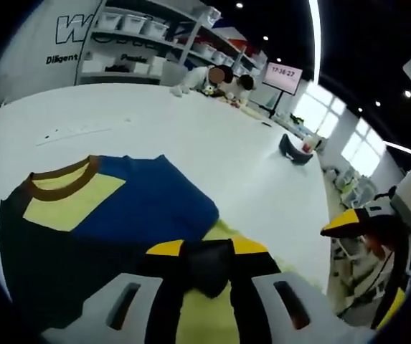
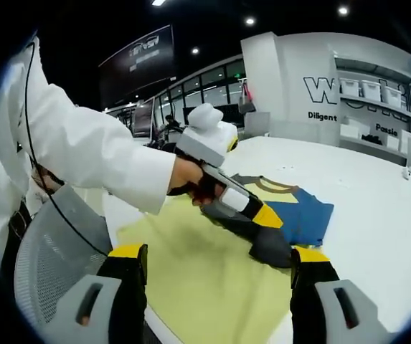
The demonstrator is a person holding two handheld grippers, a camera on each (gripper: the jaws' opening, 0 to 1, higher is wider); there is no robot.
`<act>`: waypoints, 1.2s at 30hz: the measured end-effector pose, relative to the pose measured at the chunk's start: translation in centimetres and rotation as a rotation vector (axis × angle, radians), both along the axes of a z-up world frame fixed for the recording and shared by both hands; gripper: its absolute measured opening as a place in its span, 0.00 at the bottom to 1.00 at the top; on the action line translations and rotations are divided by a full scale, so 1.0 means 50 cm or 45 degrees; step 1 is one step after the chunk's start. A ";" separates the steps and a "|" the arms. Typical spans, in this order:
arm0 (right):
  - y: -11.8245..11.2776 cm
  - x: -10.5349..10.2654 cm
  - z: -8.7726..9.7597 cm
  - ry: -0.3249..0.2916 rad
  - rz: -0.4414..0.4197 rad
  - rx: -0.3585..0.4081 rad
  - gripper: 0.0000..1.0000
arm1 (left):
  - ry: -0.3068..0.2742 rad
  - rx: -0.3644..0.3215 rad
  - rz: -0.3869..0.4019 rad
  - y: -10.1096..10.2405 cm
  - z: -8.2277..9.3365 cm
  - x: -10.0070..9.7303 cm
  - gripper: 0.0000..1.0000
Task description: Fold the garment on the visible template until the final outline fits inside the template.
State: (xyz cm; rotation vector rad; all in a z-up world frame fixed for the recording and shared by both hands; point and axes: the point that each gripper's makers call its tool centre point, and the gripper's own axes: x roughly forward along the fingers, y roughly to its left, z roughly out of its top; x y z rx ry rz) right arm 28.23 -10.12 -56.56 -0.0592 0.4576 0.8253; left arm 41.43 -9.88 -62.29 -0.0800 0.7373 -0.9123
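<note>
My left gripper (image 1: 205, 266) clamped on dark hem of blue-yellow-black shirt (image 1: 130, 208) over yellow template sheet (image 2: 205, 279); my right gripper (image 2: 219, 276) wide open, empty.

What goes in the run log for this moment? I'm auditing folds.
left gripper: shut on garment | right gripper: open, above template | garment partly folded

Your T-shirt (image 2: 291, 208) lies on the template sheet (image 2: 198, 276), which lies on the surface (image 2: 377, 186). In the right gripper view, your left claw (image 2: 273, 226) sits on the shirt's near edge, with your right claw's jaws rising before the sheet. In the left gripper view, shelves (image 1: 148, 36) stand behind the surface, and your right claw (image 1: 356, 223) enters from the right.
</note>
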 end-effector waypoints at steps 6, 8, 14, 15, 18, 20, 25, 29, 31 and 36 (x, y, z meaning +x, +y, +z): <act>-0.001 0.000 -0.002 0.001 -0.006 -0.002 0.85 | -0.039 0.007 0.000 0.030 0.011 0.006 0.24; -0.002 0.000 -0.001 -0.002 -0.008 -0.006 0.86 | -0.050 0.015 0.000 0.039 0.013 0.008 0.25; -0.001 -0.002 0.002 -0.002 -0.007 -0.009 0.85 | -0.056 0.052 0.006 0.061 0.002 0.008 0.24; -0.001 -0.003 0.003 -0.003 -0.008 -0.007 0.85 | -0.054 0.070 0.003 0.064 -0.006 0.005 0.24; 0.000 -0.003 0.002 -0.002 -0.007 -0.008 0.85 | -0.043 0.078 -0.007 0.062 -0.020 -0.005 0.23; 0.000 -0.005 0.002 -0.001 -0.008 -0.005 0.85 | -0.057 0.075 -0.038 0.055 -0.019 -0.014 0.22; -0.001 -0.006 -0.001 0.003 -0.013 -0.005 0.85 | 0.017 0.048 -0.086 0.032 -0.026 -0.053 0.17; 0.000 -0.005 0.002 -0.001 -0.014 -0.004 0.85 | 0.070 0.041 -0.098 0.026 -0.040 -0.072 0.14; 0.000 -0.004 0.003 -0.003 -0.015 -0.004 0.85 | 0.094 0.034 -0.094 0.022 -0.045 -0.078 0.14; 0.002 -0.004 0.004 -0.006 -0.009 -0.006 0.84 | 0.168 0.037 -0.031 0.017 -0.065 -0.077 0.15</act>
